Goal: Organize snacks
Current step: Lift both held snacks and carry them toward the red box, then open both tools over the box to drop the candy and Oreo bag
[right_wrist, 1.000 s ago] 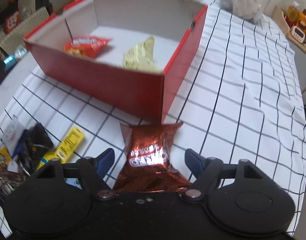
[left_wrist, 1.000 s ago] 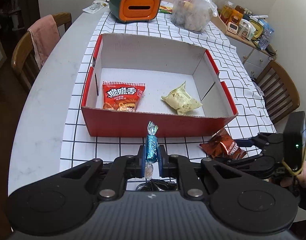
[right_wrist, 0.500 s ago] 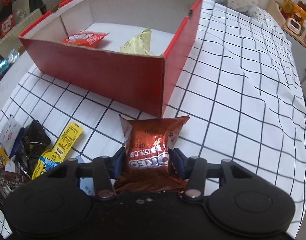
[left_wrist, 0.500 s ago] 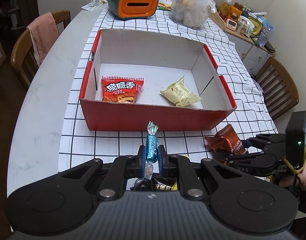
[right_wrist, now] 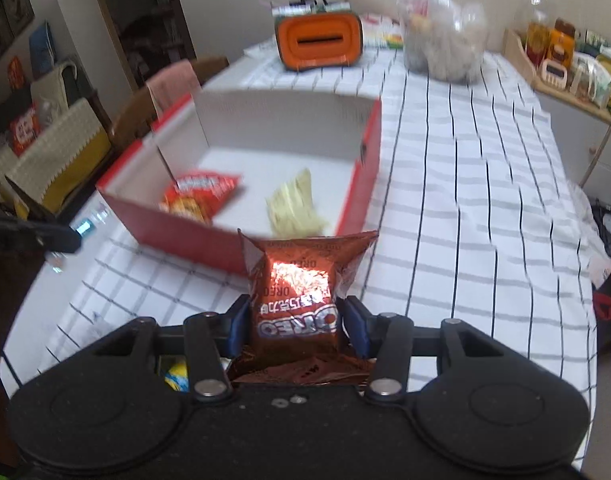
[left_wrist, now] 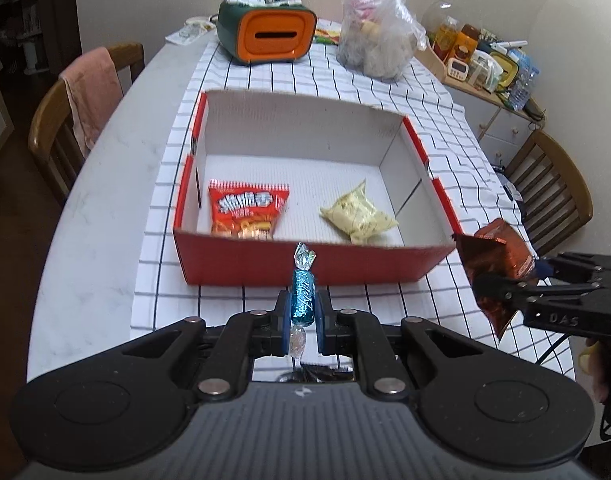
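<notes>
A red cardboard box (left_wrist: 305, 268) with a white inside stands on the checked cloth. In it lie a red snack bag (left_wrist: 245, 210) and a pale yellow packet (left_wrist: 357, 214). My left gripper (left_wrist: 302, 312) is shut on a blue wrapped candy (left_wrist: 302, 292), held above the cloth just before the box's near wall. My right gripper (right_wrist: 295, 322) is shut on a brown Oreo packet (right_wrist: 295, 292), lifted off the table near the box's (right_wrist: 193, 236) near right corner. The packet also shows in the left wrist view (left_wrist: 493, 264).
An orange and green tissue holder (left_wrist: 267, 32) and a clear plastic bag (left_wrist: 375, 46) stand beyond the box. Wooden chairs (left_wrist: 69, 120) flank the table. A cluttered shelf (left_wrist: 485, 64) is at the back right. Loose snacks lie partly hidden under both grippers.
My right gripper closed on the Oreo packet and lifted it off the cloth toward the box. My left gripper rose a little with the candy.
</notes>
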A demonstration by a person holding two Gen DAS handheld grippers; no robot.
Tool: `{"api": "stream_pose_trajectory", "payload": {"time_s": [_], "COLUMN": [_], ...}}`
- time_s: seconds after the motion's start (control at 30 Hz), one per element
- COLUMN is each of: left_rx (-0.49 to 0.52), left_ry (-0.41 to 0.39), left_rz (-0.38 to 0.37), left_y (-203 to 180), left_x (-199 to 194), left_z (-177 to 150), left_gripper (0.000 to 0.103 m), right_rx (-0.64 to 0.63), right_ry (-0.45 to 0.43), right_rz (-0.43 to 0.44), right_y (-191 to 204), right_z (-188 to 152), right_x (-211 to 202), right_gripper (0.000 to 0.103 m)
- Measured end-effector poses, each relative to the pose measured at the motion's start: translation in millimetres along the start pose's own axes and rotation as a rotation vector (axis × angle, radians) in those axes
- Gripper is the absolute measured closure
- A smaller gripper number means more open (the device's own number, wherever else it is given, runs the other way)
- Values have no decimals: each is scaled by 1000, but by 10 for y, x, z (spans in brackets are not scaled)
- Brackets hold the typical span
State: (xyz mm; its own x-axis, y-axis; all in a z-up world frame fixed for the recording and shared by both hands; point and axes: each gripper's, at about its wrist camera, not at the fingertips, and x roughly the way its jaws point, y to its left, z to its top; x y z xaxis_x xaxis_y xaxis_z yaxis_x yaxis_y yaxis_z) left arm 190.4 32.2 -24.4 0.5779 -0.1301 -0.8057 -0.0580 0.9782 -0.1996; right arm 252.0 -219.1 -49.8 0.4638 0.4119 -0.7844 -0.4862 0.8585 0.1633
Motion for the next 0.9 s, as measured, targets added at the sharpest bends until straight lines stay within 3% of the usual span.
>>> {"api": "stream_pose_trajectory", "payload": {"time_s": [0.43, 0.7, 0.9], "left_rx": [13, 35, 48], "left_ry": [-54, -4, 62], "left_rz": [97, 154, 175], "left_y": [93, 157, 160], "left_x": [219, 664, 984], "left_z": [579, 859, 895], "left_gripper": [91, 91, 91], "right_rx": [-29, -42, -69], "right_ry": [-61, -3, 76], "right_rz": [-29, -59, -67], "right_y": [174, 161, 175], "right_z": [769, 1055, 1121], "right_x": [159, 644, 1041], "right_gripper": [54, 54, 54]}}
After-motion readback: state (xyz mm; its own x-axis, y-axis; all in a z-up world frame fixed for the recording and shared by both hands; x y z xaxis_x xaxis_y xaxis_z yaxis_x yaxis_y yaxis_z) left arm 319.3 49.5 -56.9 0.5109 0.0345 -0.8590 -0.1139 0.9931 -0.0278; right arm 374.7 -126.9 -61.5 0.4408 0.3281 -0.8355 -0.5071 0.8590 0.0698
